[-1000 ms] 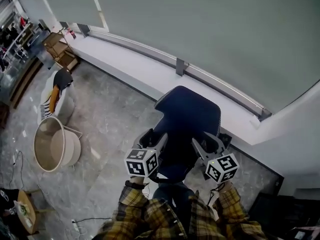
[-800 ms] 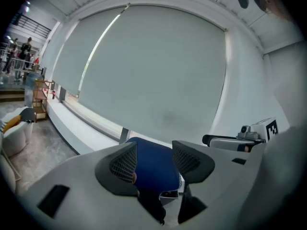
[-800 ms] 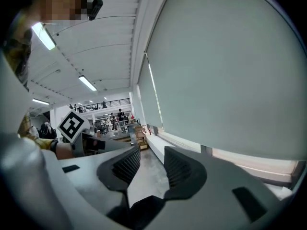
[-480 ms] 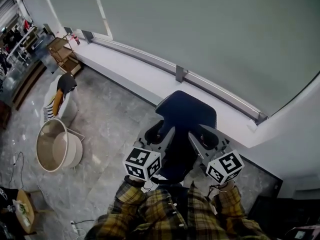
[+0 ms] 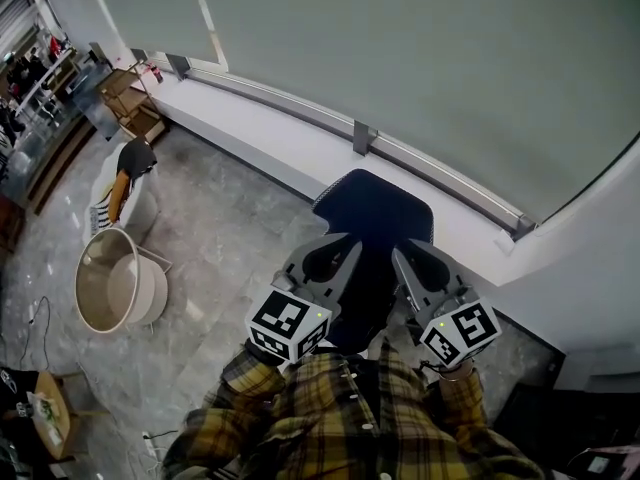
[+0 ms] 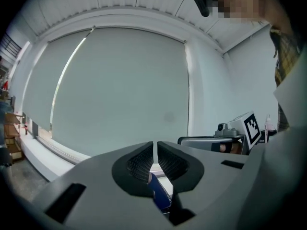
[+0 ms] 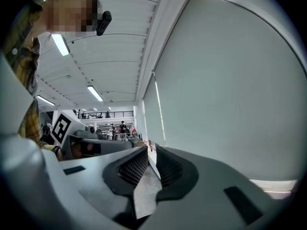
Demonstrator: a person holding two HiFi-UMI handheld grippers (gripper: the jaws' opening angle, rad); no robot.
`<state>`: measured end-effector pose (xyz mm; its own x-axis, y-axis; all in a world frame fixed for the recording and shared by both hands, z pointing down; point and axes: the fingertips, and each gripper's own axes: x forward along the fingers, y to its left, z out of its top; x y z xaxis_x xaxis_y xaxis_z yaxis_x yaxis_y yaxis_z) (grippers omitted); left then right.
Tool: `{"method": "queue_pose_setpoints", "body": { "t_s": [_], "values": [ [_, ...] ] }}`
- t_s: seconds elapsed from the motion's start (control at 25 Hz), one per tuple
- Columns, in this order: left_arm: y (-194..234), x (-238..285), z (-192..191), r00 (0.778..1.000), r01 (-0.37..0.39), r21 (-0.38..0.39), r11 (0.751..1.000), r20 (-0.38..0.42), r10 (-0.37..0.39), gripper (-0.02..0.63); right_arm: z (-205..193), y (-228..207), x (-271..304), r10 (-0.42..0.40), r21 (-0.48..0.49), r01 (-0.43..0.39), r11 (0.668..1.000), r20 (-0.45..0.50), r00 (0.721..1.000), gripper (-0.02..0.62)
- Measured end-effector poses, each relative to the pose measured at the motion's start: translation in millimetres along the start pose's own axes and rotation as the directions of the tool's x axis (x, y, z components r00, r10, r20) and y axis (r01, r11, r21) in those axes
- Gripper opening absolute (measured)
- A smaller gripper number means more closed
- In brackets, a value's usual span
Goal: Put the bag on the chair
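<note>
I have both grippers raised side by side in front of me. The chair (image 5: 375,208) stands straight ahead at twelve o'clock, its dark blue back just beyond the jaw tips. From that chair back, the left gripper (image 5: 340,253) sits at about seven o'clock and the right gripper (image 5: 405,260) at about five.

Both sets of jaws have just been closing. In the left gripper view they are almost together, with only a thin slit at the tips and a blue strip (image 6: 160,193) nipped low between them. In the right gripper view they are narrow too, a shade wider, clamped on a flat grey strip (image 7: 146,190) that hangs down out of the gap.

No view shows the body of the bag. I take the two strips for its straps or edges, though so little of them shows that I would not swear to it. On that reading the bag hangs below my grippers, out of sight, and is not yet on the chair.

I judge the pick-up is done and the carry is in hand. Next I need to hold both grips firm, move forward toward twelve o'clock until the load is over the chair, lower it evenly, and only then spread the jaws. The thin left-hand grip is the one I would watch for slipping.
</note>
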<state>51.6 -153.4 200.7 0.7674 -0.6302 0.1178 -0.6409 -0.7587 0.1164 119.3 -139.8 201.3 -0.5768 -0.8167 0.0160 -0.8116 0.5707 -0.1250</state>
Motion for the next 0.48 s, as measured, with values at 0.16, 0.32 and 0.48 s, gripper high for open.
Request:
{"method": "queue_pose_setpoints", "body": {
  "t_s": [0.16, 0.32, 0.48],
  "values": [
    [-6.8, -2.4, 4.8, 1.0, 0.008, -0.003, 1.0, 0.015, -0.008, 0.025, 1.3, 0.6, -6.7, -0.009, 0.012, 0.009, 1.0, 0.009, 1.0, 0.041],
    [-7.8, 2.3, -1.9, 1.0, 0.024, -0.022, 0.999, 0.003, -0.024, 0.018, -3.5, -4.3, -6.6, -0.004, 0.045, 0.004, 0.999, 0.014, 1.0, 0.02],
    [-6.1, 1.6, -6.3, 0.999, 0.028, -0.028, 0.999, -0.022, -0.029, 0.018, -3.1, -6.3, -5.4, -0.009, 0.033, 0.009, 0.999, -0.002, 1.0, 0.017]
  ]
}}
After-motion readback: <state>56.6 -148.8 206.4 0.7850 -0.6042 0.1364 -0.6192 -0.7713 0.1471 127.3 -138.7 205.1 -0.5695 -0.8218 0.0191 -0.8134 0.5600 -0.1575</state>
